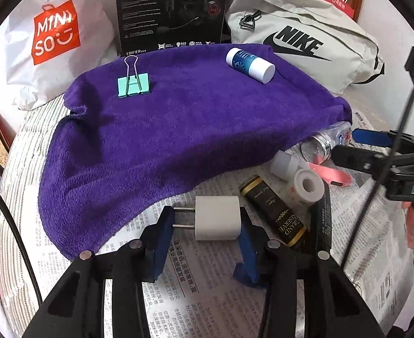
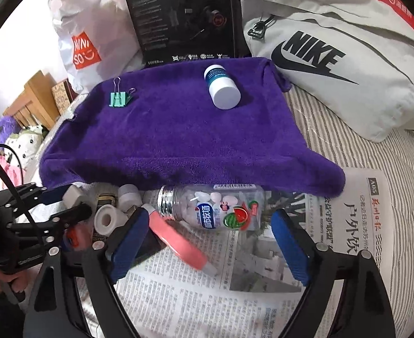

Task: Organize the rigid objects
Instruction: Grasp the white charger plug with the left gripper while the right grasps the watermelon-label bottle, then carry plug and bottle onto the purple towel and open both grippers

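My left gripper (image 1: 207, 222) is shut on a white plug charger (image 1: 217, 218), held just above the newspaper at the purple towel's near edge. The purple towel (image 1: 178, 129) carries a green binder clip (image 1: 133, 84) and a white-and-blue bottle (image 1: 249, 62). My right gripper (image 2: 209, 225) is open around a clear candy bottle (image 2: 209, 208) lying on its side on the newspaper; its blue pads stand apart from it. A pink tube (image 2: 181, 242) lies between the right fingers. A black-and-gold box (image 1: 274, 211), a white tape roll (image 1: 308, 186) and a white cap (image 1: 285, 164) lie close by.
Newspaper (image 2: 235, 295) covers a striped sheet. Behind the towel stand a white Miniso bag (image 1: 57, 33), a black Edifier box (image 1: 173, 11) and a grey Nike bag (image 2: 333, 56). A wooden bed frame (image 2: 35, 98) is at the far left.
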A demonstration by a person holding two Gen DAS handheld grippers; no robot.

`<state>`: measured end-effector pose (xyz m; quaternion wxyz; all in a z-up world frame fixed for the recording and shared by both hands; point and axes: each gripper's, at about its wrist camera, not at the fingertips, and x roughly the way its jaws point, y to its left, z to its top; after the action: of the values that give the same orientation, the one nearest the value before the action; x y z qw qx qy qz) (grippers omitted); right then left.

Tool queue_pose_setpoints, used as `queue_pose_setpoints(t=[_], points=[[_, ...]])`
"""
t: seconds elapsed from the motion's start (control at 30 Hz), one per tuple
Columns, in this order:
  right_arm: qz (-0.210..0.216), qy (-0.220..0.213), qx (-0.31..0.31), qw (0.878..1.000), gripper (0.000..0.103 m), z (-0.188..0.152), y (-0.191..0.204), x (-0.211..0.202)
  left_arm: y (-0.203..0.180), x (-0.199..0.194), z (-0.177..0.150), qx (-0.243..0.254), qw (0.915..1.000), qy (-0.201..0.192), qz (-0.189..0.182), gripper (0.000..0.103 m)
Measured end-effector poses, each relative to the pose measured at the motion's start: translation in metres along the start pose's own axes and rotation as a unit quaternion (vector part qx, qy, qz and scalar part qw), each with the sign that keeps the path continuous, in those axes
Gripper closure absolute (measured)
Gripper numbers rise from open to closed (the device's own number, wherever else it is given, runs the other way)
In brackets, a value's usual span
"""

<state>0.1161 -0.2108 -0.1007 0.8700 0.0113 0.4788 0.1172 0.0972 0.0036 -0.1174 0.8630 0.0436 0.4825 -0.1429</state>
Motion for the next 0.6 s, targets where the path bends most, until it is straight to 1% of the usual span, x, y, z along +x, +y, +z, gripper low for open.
queue_pose_setpoints(t=[0.33, 0.5, 0.53, 0.57, 0.6], points=[[-0.018, 0.017, 0.023, 0.999, 0.013, 0.01, -0.006, 0.023, 0.003, 0.0, 0.0, -0.015, 0.9999, -0.003, -0.006, 0.061], [-0.026, 0.019, 0.031, 0.999, 0.014, 0.01, -0.005, 0.032, 0.0, 0.002, 0.002, -0.016, 0.9998, -0.003, 0.008, 0.061], [-0.026, 0.016, 0.031, 0.999, 0.015, 0.011, -0.005, 0.033, -0.002, 0.003, 0.002, -0.014, 0.9998, -0.003, 0.012, 0.061], [-0.027, 0.012, 0.028, 0.999, 0.02, 0.01, -0.005, 0.034, -0.002, 0.003, 0.002, -0.014, 0.9998, -0.004, 0.014, 0.061], [-0.027, 0.009, 0.026, 0.999, 0.021, 0.01, -0.004, 0.033, -0.003, 0.003, 0.002, -0.011, 0.9998, -0.004, 0.015, 0.061]])
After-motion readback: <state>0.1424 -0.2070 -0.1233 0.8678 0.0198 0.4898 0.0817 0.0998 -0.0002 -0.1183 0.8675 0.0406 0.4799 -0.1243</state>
